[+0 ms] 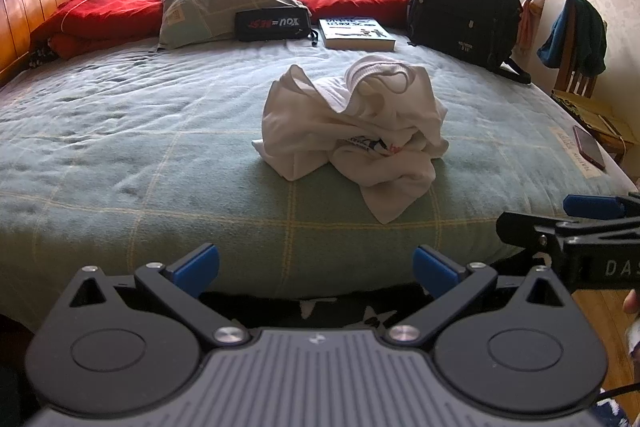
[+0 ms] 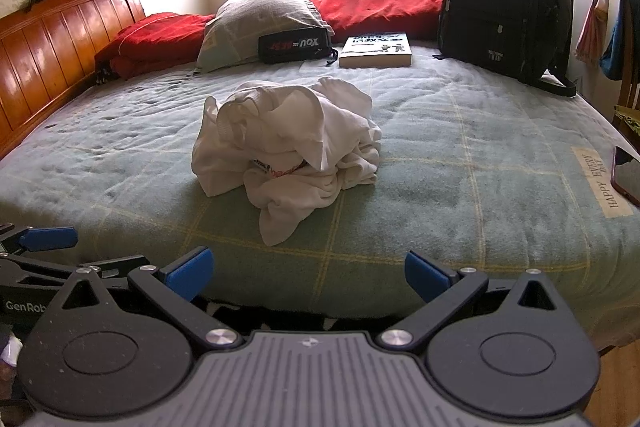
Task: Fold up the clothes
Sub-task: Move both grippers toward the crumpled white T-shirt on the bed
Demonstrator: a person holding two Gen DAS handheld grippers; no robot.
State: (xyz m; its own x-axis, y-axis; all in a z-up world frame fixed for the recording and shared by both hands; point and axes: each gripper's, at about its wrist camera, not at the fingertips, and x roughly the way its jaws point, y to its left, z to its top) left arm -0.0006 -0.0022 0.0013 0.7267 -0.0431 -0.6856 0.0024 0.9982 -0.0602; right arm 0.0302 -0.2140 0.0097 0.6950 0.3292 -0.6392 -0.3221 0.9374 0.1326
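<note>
The crumpled white garment (image 1: 352,131) lies mid-bed (image 1: 120,147), straight ahead of both tongs; left tongs (image 1: 316,267) and right tongs (image 2: 308,271) gape wide, empty, about equally near.

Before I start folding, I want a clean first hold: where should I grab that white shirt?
Take the white shirt by the loose tail trailing toward the bed's near edge, coming in from the front. It lies flat and single on the blanket, whereas the heap behind it is bunched in layers.
</note>
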